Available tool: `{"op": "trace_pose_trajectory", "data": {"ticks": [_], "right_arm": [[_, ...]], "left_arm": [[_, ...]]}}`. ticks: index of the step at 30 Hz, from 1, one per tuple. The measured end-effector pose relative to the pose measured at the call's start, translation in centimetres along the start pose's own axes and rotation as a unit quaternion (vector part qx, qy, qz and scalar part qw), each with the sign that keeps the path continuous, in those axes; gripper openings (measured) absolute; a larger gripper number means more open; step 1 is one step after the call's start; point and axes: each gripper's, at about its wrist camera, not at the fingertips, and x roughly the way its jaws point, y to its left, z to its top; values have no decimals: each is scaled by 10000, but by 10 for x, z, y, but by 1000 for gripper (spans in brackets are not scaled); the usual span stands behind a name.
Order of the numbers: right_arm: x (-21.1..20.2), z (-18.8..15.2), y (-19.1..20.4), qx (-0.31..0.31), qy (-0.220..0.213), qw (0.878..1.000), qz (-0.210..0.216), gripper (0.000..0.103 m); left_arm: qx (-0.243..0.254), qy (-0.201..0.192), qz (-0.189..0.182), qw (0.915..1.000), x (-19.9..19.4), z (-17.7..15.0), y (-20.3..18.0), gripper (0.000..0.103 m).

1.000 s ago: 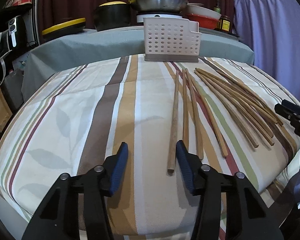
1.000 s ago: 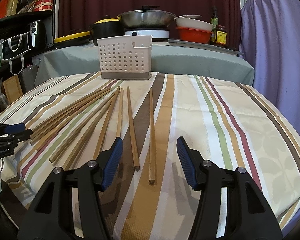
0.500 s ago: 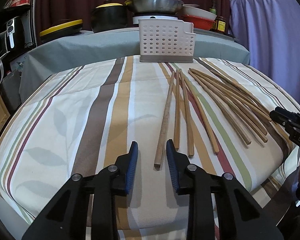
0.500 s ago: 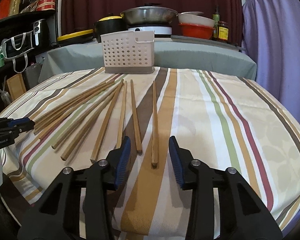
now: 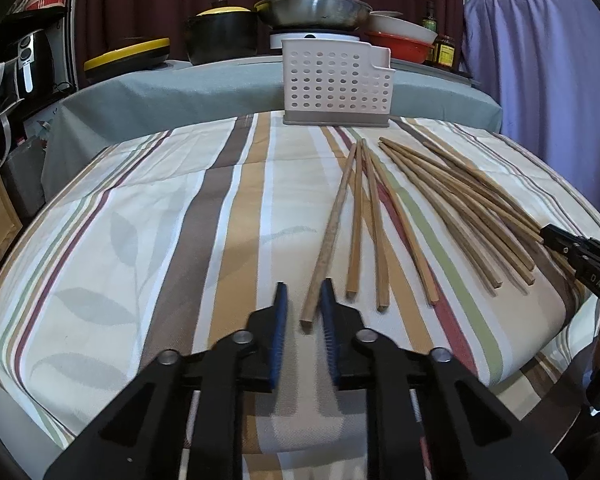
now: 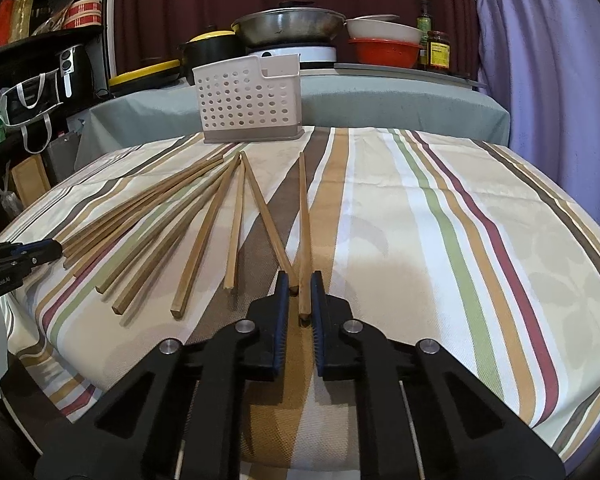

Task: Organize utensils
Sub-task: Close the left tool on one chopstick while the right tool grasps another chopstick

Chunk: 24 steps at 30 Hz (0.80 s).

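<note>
Both grippers, left gripper (image 5: 304,306) and right gripper (image 6: 299,290), sit nearly closed around 1 chopstick (image 5: 329,236) end each on the striped table (image 5: 140,240); light, stiff, slippery wood.

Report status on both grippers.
Left gripper and right gripper each straddle one wooden chopstick's near end, jaws narrowed. White perforated caddy empty. Nothing blocking.

Along the top of the frame, a steel wok (image 6: 290,24) sits on a white burner (image 6: 316,53). Left of it stands a black pot with a yellow lid (image 6: 214,50); right of it, a white bowl stacked on a red one (image 6: 386,50), then two sauce jars (image 6: 436,51). A purple cloth (image 6: 548,72) hangs at the right edge, and a black shelf (image 6: 40,46) fills the upper left.
</note>
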Motion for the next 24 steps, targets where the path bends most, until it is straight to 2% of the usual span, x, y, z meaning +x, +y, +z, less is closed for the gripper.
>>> {"op": "trace_pose_trajectory", "data": {"ticks": [7,11,18,24], "right_arm": [[-4,1,0,3,-51,10000,-39,11],[-14,7,1,-7,-185,9998,-111,11],[-33,24,4,-82,-499,9986,-151,8],[-32,24,7,-161,-495,9985,-184,8]], "left_arm": [[-19,-42,33,10000,-2,1,0,11],[-63,-194,133,9997,-9,5,4,8],[-223,-429,23,9988,-24,17,10,7],[-60,-547,65,9985,-27,19,4,7]]}}
